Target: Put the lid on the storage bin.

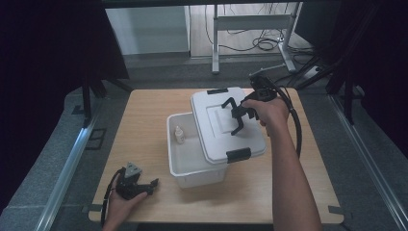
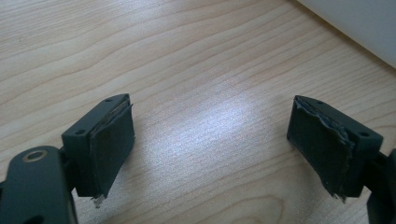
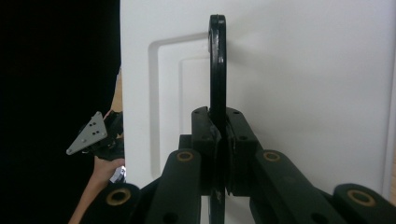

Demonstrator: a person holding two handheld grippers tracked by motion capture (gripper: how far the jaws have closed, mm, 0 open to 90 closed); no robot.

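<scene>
Bench (image 1: 144, 125): light wood, carrying a white bin and both grippers' work; the grain runs across the left gripper view
Bin (image 1: 192, 168): white plastic tub, open on its left part, standing near the middle of the bench; a small pale bottle (image 1: 179, 135) stands upright inside against the far-left wall
Lid (image 1: 226, 125): white, with black latches at its near and far ends; it lies skewed over the right part of the bin, leaving the left part uncovered; in the high view it looks tipped, though I cannot tell whether its right edge rests on the rim
Handle (image 3: 217, 65): thin black bar on top of the lid, seen edge-on in the right gripper view
Right gripper (image 1: 236, 119): held over the lid from the right by the person's right hand (image 1: 269, 109); its jaws are pressed together on the black handle, pinching it
Left gripper (image 1: 146, 185): low at the near-left corner of the bench, held by the left hand (image 1: 120, 204); its jaws are spread wide with bare wood between the pads (image 2: 112, 144); well apart from the bin
Cable (image 1: 293, 120): black, looping from the right gripper past the forearm
</scene>
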